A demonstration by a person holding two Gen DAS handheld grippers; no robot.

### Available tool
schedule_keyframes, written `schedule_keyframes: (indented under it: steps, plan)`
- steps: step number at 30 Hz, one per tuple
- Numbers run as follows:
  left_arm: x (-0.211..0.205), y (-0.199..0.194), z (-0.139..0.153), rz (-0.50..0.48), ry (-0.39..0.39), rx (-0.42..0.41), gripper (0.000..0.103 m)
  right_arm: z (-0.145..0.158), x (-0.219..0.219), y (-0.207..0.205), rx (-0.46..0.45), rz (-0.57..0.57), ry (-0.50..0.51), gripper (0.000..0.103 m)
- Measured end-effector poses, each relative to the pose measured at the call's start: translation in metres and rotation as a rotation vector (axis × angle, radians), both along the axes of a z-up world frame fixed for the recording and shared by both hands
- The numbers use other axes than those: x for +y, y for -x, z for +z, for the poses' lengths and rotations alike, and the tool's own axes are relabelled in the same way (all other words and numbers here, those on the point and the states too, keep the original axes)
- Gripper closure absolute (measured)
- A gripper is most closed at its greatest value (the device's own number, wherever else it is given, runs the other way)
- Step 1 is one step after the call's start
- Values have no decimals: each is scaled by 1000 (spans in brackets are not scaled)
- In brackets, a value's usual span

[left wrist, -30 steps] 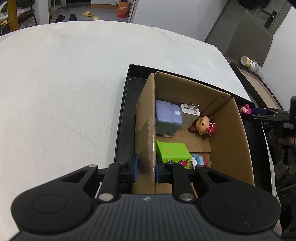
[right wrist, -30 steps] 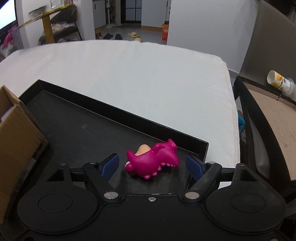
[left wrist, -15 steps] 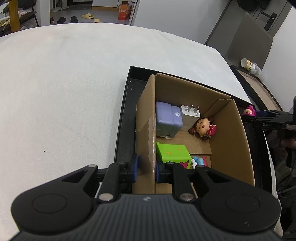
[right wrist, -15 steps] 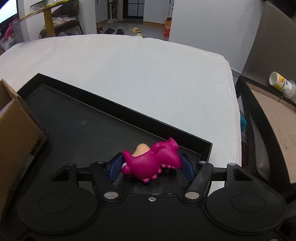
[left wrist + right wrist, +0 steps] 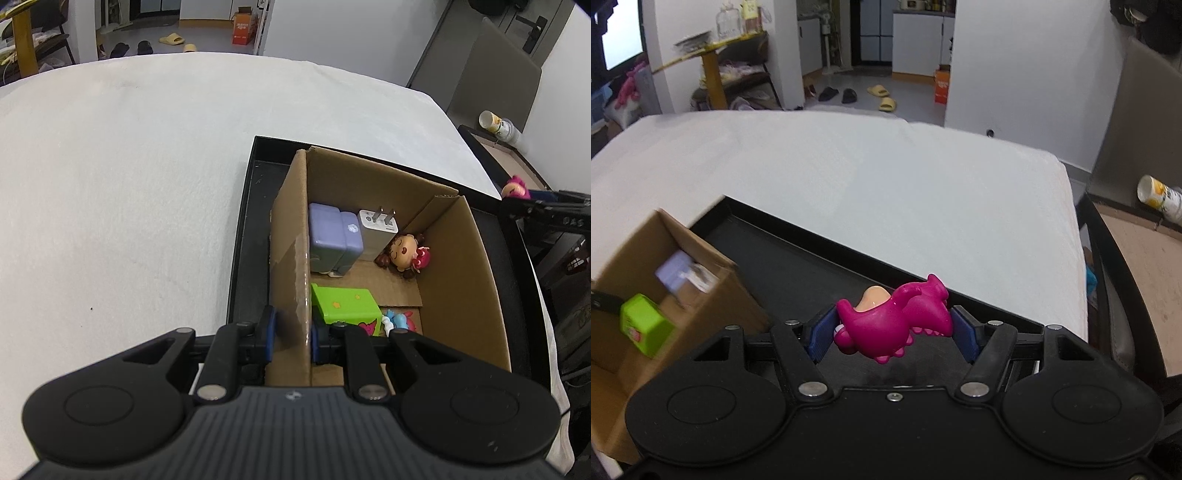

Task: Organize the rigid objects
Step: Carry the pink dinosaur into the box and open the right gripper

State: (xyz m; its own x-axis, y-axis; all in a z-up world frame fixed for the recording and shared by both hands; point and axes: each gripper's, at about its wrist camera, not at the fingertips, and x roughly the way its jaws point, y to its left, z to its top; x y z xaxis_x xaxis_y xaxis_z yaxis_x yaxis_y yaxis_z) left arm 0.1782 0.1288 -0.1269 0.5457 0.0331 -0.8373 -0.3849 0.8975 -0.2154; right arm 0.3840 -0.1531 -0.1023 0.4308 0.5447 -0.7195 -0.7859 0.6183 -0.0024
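Observation:
My left gripper [image 5: 293, 334] is shut on the left wall of a cardboard box [image 5: 461, 258] that stands in a black tray [image 5: 245, 236]. Inside the box lie a purple block [image 5: 332, 236], a white plug charger [image 5: 376, 230], a small doll [image 5: 404, 253], a green block [image 5: 347, 304] and a blue-pink toy [image 5: 400, 321]. My right gripper [image 5: 892, 330] is shut on a magenta dinosaur toy [image 5: 897, 319] and holds it above the tray [image 5: 798, 273], right of the box [image 5: 683, 295]. The toy [image 5: 514, 188] also shows at the left wrist view's right edge.
The tray lies on a white padded table [image 5: 129, 166]. A chair with a wooden seat [image 5: 1141, 251] and a yellow-white bottle [image 5: 1158, 197] stands to the right. A room with slippers and shelves lies beyond.
My right gripper closed on the magenta dinosaur and lifted it off the tray, swinging left toward the box. My left gripper kept its hold on the box wall.

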Motion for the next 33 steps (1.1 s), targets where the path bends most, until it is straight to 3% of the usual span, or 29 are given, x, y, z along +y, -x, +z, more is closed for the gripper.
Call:
schedule_keyframes:
  steps: [16, 33]
  plan:
    - [3, -1, -1, 1, 21, 6, 86, 50, 40, 55, 13, 162, -101, 39]
    - [7, 1, -3, -1, 48, -4, 85, 35, 83, 100, -1, 332, 34, 39]
